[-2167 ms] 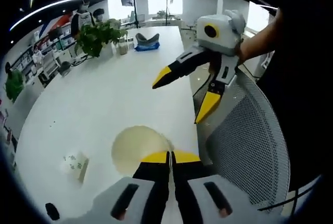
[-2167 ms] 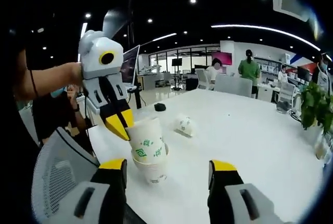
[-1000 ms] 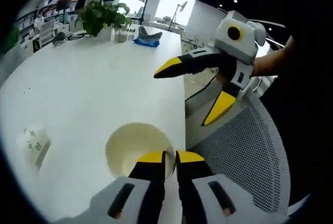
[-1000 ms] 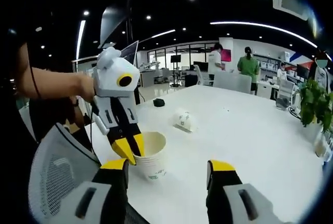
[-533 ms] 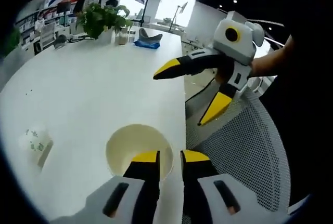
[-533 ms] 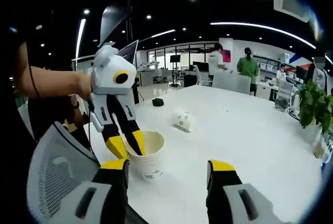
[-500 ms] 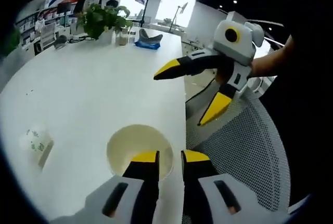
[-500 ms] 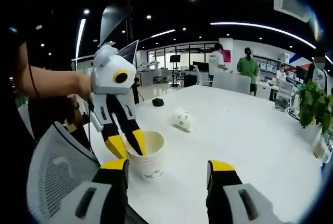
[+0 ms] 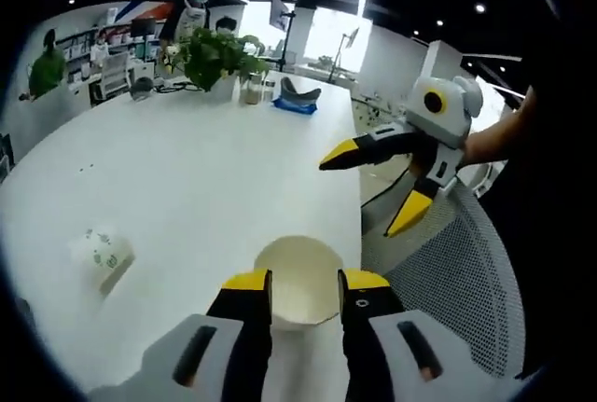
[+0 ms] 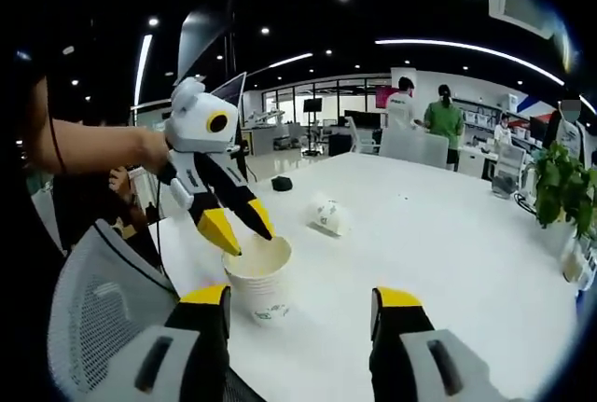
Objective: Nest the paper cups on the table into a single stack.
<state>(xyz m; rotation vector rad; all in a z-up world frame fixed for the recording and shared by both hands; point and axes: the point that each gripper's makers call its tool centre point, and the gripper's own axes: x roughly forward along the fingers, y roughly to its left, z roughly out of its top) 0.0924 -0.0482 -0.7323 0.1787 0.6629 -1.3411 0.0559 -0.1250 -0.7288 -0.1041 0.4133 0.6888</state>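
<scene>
Closest to us in the left gripper view, our left gripper [image 9: 304, 288] shows two black jaws with yellow tips rising from grey housings, parted a little and holding nothing. Just beyond the tips stands the stack of paper cups [image 9: 298, 282], upright near the tabletop's [image 9: 205, 178] edge, its round mouth showing a smooth cream interior. In the right gripper view the same stack [image 10: 258, 281] is a tapered white cone with small green prints on its wall, several rims bunched just below the top one. There the left gripper [image 10: 238, 223] hangs above the rim with its pointed yellow-tipped jaws spread and not touching the paper, a hand [image 10: 154, 152] behind its white rounded body.

Our right gripper [image 10: 298, 309] has its jaws set wide apart, empty, with the stack in front of its left jaw. In the left gripper view it [image 9: 373, 187] hovers off the table's edge above a grey mesh chair back [image 9: 448, 290], jaws splayed.

Farther along the glossy white tabletop a lone paper cup [image 9: 103, 255] lies on its side, well apart from the stack; the right gripper view shows it [image 10: 329, 217] as a small white shape with green marks. At the far edge are a leafy potted plant [image 9: 219, 55] and a blue-and-grey object [image 9: 298, 99] we cannot identify.
</scene>
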